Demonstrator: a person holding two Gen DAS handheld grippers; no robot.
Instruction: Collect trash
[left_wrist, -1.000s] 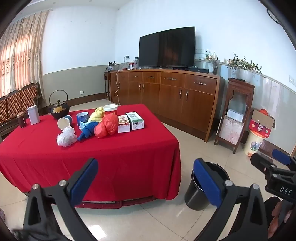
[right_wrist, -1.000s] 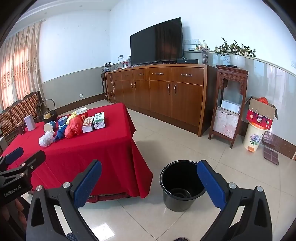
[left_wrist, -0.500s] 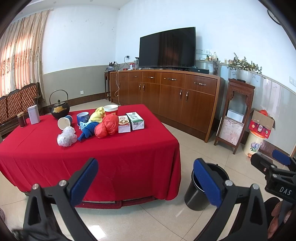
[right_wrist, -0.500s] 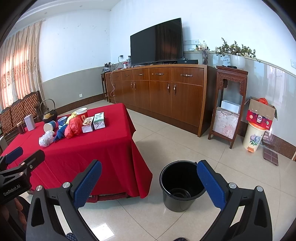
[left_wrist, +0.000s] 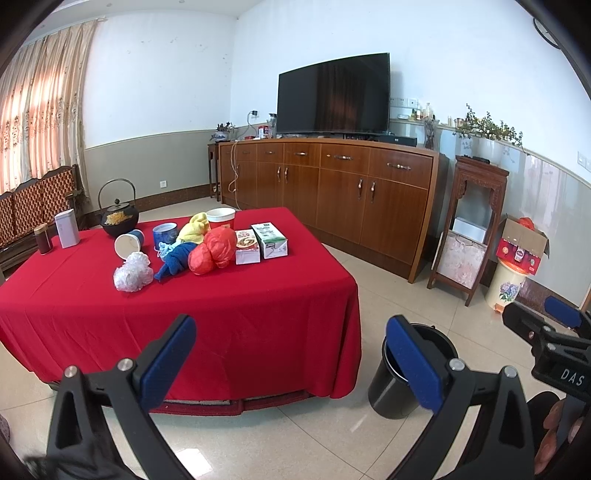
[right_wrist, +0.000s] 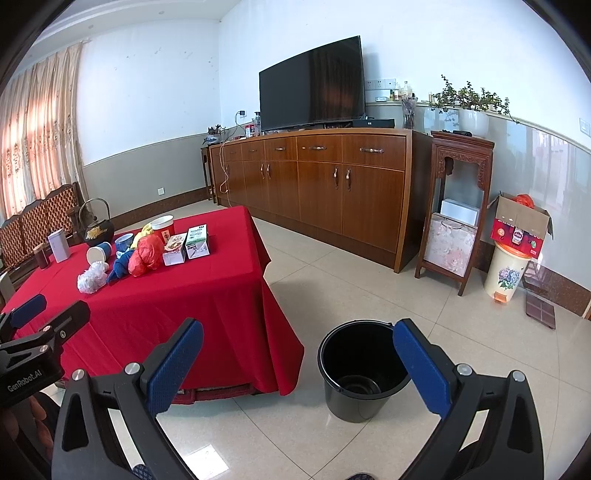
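Left gripper (left_wrist: 291, 354): fingers wide, empty. Right gripper (right_wrist: 297, 360): fingers wide, empty. Trash pile (left_wrist: 199, 251): far side of red table (left_wrist: 258, 314), well beyond both. Black bucket (right_wrist: 360, 369): floor, right of table.

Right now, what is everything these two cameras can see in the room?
table: 1, red cloth, left of bucket
bucket: 1, black, on floor, nothing visible inside
red bag: 1, red, table middle
white bag: 1, white, crumpled, table front
blue cloth: 1, blue, beside red bag
yellow cloth: 1, yellow, behind red bag
cartons: 2, white and green, right of red bag
cups: 3, one tipped
kettle: 1, black, table back
TV: 1, black, on sideboard
sideboard: 1, brown, against wall
left gripper: 1, blue pads, open
right gripper: 1, blue pads, open
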